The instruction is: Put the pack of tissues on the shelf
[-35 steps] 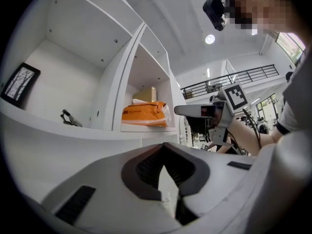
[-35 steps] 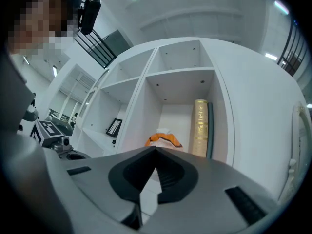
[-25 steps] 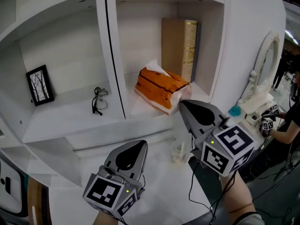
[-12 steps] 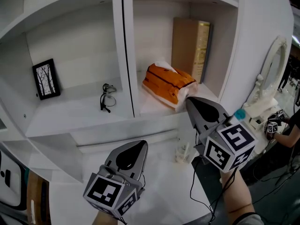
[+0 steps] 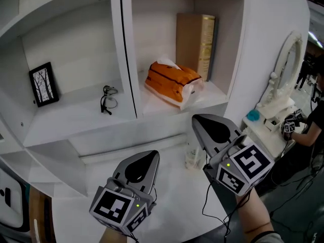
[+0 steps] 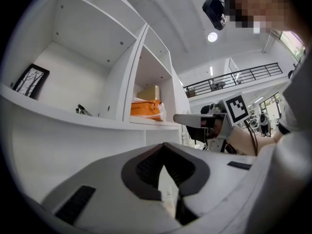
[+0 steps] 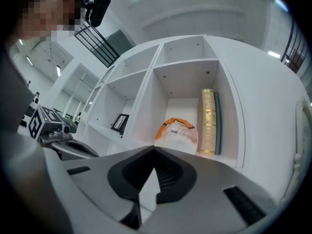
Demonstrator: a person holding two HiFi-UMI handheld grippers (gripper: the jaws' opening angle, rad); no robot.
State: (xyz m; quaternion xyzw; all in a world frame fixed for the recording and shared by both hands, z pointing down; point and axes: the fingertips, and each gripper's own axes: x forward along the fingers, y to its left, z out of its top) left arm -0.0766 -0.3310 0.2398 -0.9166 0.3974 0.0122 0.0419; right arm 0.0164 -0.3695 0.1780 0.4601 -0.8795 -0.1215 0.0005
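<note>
Orange and easy to spot, the pack of tissues (image 5: 172,82) lies in the upper middle of the head view. It is on the shelf (image 5: 215,94), just beside the tall book (image 5: 195,44), so I think the job is done. My right gripper (image 5: 196,119) hangs lower down, in front of the shelf edge. Its jaws are together with nothing in them. My left gripper (image 5: 153,156) sits at the bottom, closed and empty too, since it isn't needed.

Tissue pack (image 7: 178,130) btm hidden — person (image 5: 315,120) cut off at rt edge; dark thing (image 5: 6,201) btm-left too.
</note>
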